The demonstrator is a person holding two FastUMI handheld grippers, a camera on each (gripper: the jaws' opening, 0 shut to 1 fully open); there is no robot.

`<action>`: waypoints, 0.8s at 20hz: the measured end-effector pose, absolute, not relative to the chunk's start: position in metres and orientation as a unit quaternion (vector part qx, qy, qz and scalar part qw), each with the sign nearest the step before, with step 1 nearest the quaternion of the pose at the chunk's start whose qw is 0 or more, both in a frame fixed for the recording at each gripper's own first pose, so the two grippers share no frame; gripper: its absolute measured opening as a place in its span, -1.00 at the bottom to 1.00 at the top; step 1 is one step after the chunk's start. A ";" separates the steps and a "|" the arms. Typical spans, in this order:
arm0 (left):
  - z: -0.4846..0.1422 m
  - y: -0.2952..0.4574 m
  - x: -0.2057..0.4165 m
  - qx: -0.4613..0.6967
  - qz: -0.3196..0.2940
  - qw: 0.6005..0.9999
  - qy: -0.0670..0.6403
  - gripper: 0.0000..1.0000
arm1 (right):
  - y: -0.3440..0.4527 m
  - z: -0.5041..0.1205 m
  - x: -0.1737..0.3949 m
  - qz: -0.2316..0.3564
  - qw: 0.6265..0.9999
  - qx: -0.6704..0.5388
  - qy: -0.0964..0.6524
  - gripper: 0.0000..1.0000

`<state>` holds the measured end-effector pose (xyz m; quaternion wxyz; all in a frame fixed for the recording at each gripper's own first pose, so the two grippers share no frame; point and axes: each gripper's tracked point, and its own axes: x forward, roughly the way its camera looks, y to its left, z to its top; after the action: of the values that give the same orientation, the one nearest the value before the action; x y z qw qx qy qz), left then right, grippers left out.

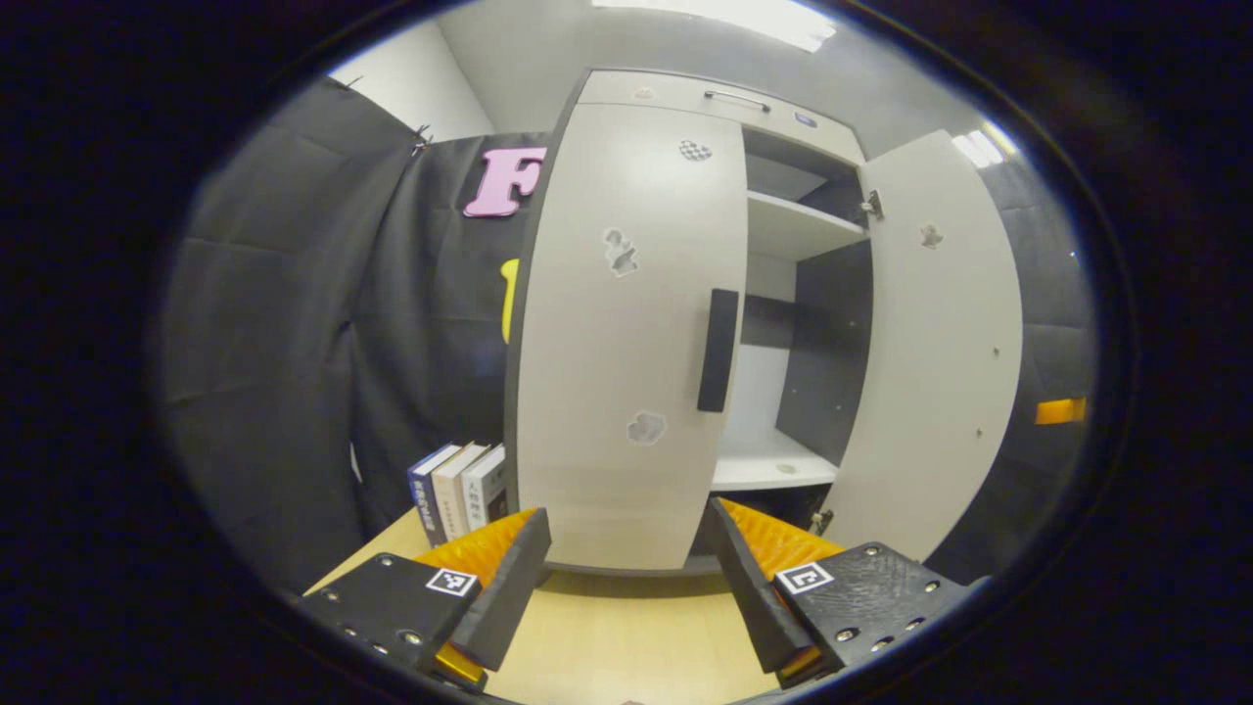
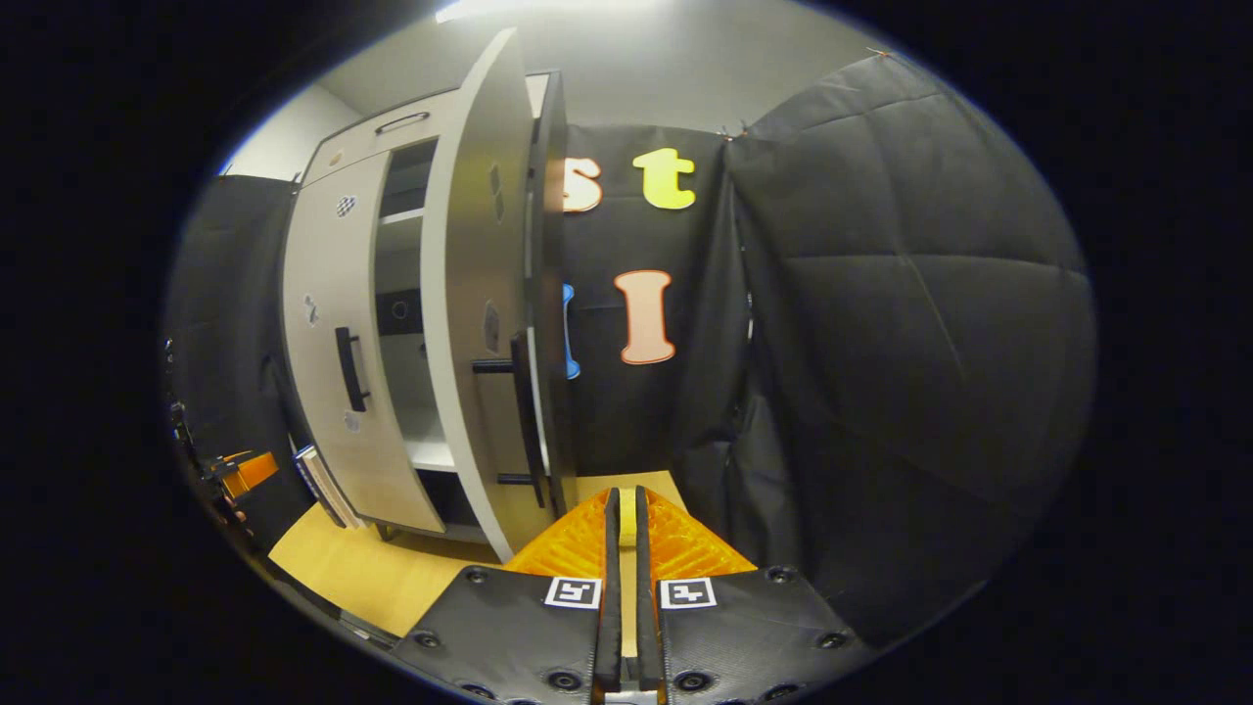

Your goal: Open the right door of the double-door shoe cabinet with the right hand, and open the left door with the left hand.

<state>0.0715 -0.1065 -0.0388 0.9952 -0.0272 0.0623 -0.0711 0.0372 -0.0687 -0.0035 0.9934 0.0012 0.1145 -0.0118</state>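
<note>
Nearest to me in the left gripper view, my left gripper (image 1: 626,578) has its fingers spread wide with nothing between them, hovering over the pale wooden tabletop (image 1: 617,646). Just past the fingertips stands the shoe cabinet (image 1: 685,98). Its left door (image 1: 626,333) is closed, and the dark vertical handle (image 1: 718,350) sits on the door's inner edge, apart from my fingers. To the left of the cabinet base a few books (image 1: 460,490) stand upright against the wall cloth. Beyond the closed door, the right door (image 1: 940,343) is swung open, showing white shelves (image 1: 793,225) and a dark inner wall.

In the right gripper view, my right gripper (image 2: 623,519) has its fingers pressed almost together with only a thin slit between them, gripping nothing. It hangs just off the open right door (image 2: 470,294), which I see edge-on with its handle (image 2: 519,411) sticking out toward me. Farther left is the closed left door (image 2: 328,343) with its own handle (image 2: 349,369), and the tabletop (image 2: 362,568) below
</note>
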 end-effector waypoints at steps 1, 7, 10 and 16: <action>-0.030 -0.112 0.081 -0.033 -0.088 0.994 0.054 0.90 | -0.076 0.003 0.034 -0.029 0.994 0.008 0.107 -0.85; 0.015 -0.140 0.138 -0.027 -0.116 0.993 0.014 0.90 | -0.116 0.003 0.036 -0.073 0.993 0.020 0.094 -0.58; 0.027 -0.156 0.166 -0.032 -0.112 0.993 0.006 0.89 | -0.132 -0.006 0.072 -0.063 0.993 0.027 0.092 0.26; 0.038 -0.188 0.216 -0.010 -0.094 0.996 0.003 0.89 | -0.176 -0.020 0.127 -0.086 0.991 0.053 0.083 0.96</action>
<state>0.2163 -0.1882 0.0379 0.9955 -0.0095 0.0032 -0.0938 0.1267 -0.1763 -0.0203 0.9913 0.0533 0.0834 -0.0864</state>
